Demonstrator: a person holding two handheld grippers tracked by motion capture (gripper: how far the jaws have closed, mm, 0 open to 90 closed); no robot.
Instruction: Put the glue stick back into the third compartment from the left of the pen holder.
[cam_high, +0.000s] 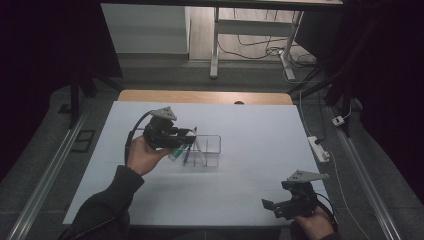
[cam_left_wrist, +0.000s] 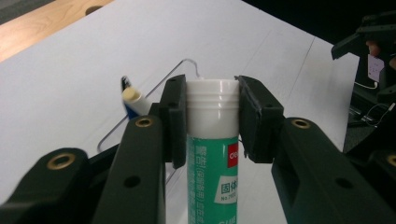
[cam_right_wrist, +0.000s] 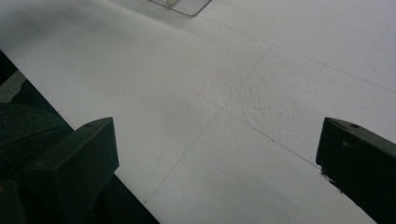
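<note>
- The right gripper (cam_high: 274, 206) hovers at the white worktop's (cam_high: 250, 190) five o'clock corner, its fingers spread wide with nothing between them.
- The left gripper (cam_high: 186, 134) clamps its fingers on the white-capped green glue stick (cam_left_wrist: 212, 140), above the clear plastic box (cam_high: 207, 150) at mid-worktop, nine o'clock side.

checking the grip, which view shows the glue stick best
The left gripper view: the glue stick stands close up, its white cap clamped between the left gripper's pads. The high view gives a small green sliver beside the clear box.
</note>
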